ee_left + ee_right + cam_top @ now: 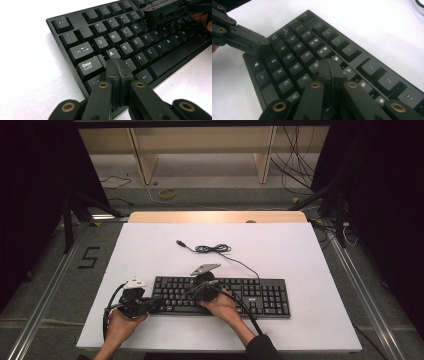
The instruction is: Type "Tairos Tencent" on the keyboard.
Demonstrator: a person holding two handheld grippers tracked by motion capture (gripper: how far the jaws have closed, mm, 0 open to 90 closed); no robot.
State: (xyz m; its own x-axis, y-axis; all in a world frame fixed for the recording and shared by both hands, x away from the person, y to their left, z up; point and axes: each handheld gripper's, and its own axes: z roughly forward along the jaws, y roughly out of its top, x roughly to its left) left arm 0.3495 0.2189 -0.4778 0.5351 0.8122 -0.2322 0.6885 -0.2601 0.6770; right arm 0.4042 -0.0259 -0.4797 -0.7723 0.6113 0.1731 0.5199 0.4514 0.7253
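Observation:
A black keyboard [250, 295] lies across the near middle of the white table [150, 250]. Its cable [215, 249] runs back to a loose coil and a plug. My left gripper [156, 304] sits at the keyboard's left end, jaws shut with nothing between them. In the left gripper view its tip [116, 65] hangs over the keyboard [130, 37] near the A and Shift keys. My right gripper [192, 292] is shut and empty too. In the right gripper view its tip [330, 67] is over the keyboard [294, 62] around the R and T keys; touching cannot be told.
Each gripper appears in the other's view: the right one [165, 11] at upper right, the left one [247, 40] at upper left. Beyond the table's far edge are wooden legs [142, 157], floor cables and dark stands [70, 210].

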